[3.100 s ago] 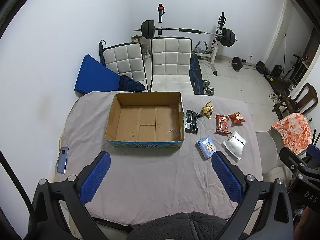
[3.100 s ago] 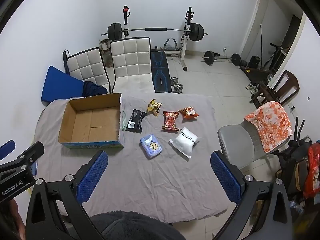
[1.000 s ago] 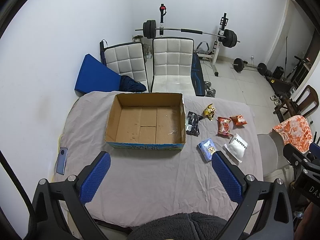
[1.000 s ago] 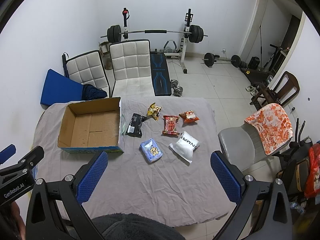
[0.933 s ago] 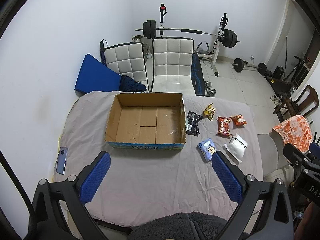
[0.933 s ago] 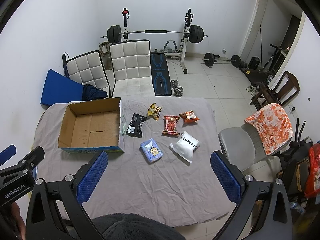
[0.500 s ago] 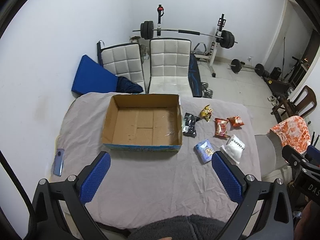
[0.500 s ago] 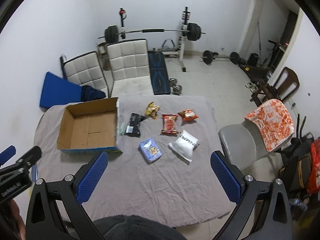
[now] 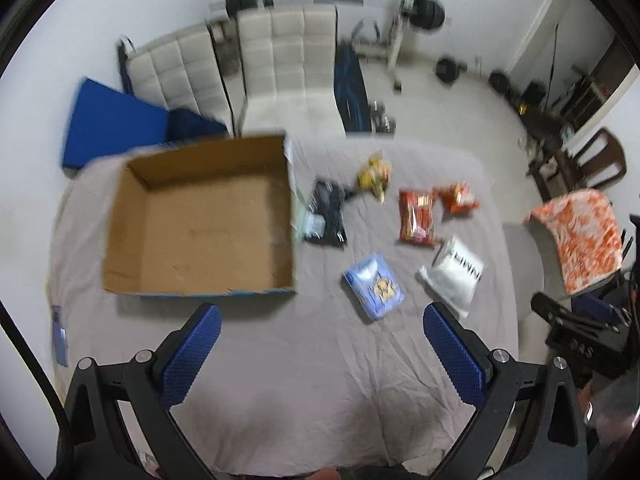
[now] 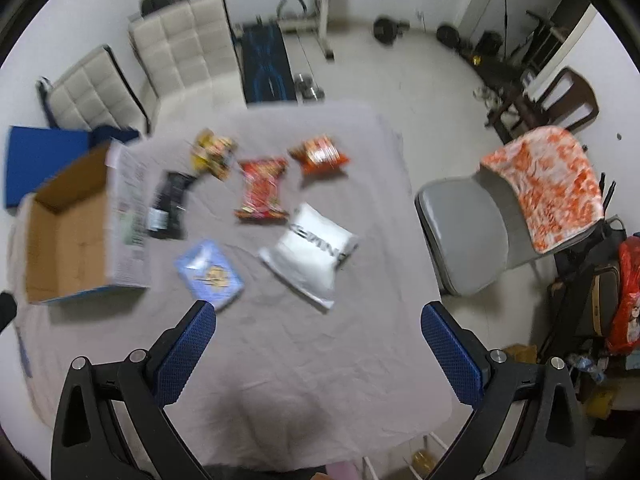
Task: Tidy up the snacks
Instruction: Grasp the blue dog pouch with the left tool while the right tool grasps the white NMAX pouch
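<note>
An empty cardboard box (image 9: 200, 220) (image 10: 68, 232) stands on the left of the grey-covered table (image 9: 312, 380) (image 10: 312, 360). To its right lie several snack packs: a black one (image 9: 328, 216) (image 10: 168, 204), a yellow one (image 9: 374, 176) (image 10: 212, 152), a red one (image 9: 416, 218) (image 10: 262, 190), an orange one (image 9: 458, 200) (image 10: 320, 154), a light blue one (image 9: 374, 286) (image 10: 210, 274) and a white one (image 9: 454, 272) (image 10: 312, 256). My left gripper (image 9: 320, 356) and right gripper (image 10: 316, 352) both hover open above the table's near part, holding nothing.
A grey chair (image 10: 468, 232) with an orange-patterned cloth (image 10: 552, 184) stands right of the table. Two white padded chairs (image 9: 288, 68) and a blue mat (image 9: 108, 128) are behind it. A phone (image 9: 60, 336) lies near the table's left edge. Gym weights fill the back.
Both grippers have moved forward and down towards the table, so the box and snacks loom larger. The views are motion-blurred. Both stay open.
</note>
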Tool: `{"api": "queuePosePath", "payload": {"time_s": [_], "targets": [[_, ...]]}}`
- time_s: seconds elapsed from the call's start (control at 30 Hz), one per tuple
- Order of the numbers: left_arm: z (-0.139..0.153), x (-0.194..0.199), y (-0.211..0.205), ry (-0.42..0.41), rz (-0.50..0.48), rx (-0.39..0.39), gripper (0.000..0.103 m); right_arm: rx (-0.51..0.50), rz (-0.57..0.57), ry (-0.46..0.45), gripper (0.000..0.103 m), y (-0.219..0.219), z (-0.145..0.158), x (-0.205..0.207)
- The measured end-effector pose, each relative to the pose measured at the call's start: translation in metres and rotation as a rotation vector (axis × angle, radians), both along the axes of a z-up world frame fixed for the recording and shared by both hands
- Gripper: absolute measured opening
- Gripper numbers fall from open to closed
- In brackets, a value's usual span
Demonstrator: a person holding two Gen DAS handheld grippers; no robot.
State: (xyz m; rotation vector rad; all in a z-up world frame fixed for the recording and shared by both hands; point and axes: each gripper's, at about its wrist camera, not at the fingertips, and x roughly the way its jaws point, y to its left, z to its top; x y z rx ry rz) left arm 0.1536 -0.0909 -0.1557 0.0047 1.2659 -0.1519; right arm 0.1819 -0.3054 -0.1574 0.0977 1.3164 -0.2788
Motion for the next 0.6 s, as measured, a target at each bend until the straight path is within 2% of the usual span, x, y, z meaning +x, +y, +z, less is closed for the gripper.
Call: {"api": "queuePosePath", "payload": {"time_s": [0.1, 0.3, 0.47, 0.57, 0.6], "targets": [[-0.053, 0.015, -0.027, 0.095, -0.005, 0.016, 0.103, 0.021, -0.035, 0.095, 0.103, -0.031, -0.057, 0.028], [-0.131, 0.044, -0.070, 0.233, -0.010, 0.049, 0.103, 0.207, -0.238, 0.213, 0.103, -0.080, -0.152, 0.077], [-0.175, 0.063, -0.082, 0.326, 0.030, 0.061, 0.103, 0.334, -0.390, 0.298, 0.103, -0.088, -0.213, 0.098], [-0.196, 0.074, -0.084, 0.361, 0.054, 0.064, 0.103, 0.372, -0.421, 0.357, 0.103, -0.086, -0.248, 0.107], [-0.201, 0.076, -0.084, 0.370, 0.060, 0.065, 0.103, 0.383, -0.428, 0.378, 0.098, -0.085, -0.259, 0.108]]}}
